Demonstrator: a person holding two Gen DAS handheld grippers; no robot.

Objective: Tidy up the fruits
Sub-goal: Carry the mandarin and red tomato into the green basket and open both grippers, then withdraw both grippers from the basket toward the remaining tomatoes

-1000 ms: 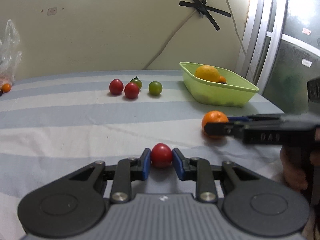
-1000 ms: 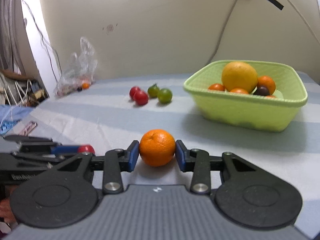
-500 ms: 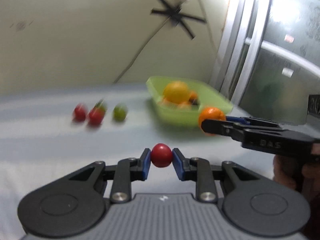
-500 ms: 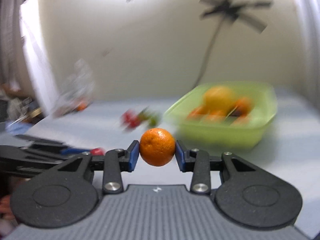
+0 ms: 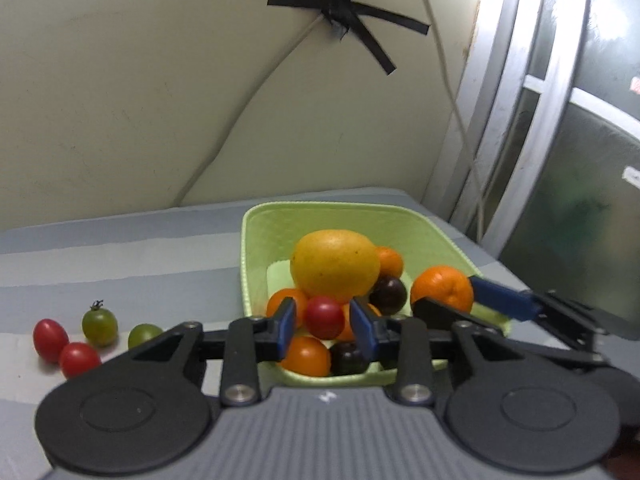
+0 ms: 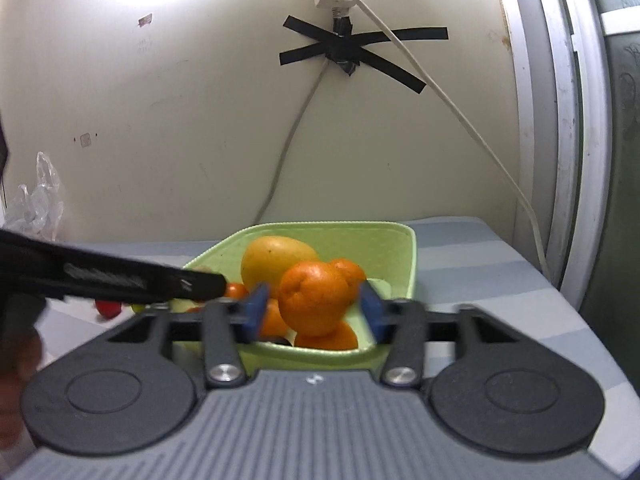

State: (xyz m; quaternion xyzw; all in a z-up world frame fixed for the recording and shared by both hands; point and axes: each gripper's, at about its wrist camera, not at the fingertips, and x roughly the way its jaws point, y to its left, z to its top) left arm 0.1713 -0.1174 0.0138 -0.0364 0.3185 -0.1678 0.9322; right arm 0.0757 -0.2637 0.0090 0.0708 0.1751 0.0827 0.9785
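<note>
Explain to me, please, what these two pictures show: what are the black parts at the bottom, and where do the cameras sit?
There is no robot arm here. A person holds a two-finger tool in each hand, and each tool carries a camera that looks forward along its fingers. The black parts at the bottom are the tool itself.

One picture is from the left gripper, the other from the right gripper. Both are over a green basket of fruit on a striped cloth.

The left jaws have just been opening. A red tomato is between them, with a gap at each pad. The right jaws did likewise around an orange.

Two red tomatoes and two green tomatoes lie beside the basket.
</note>
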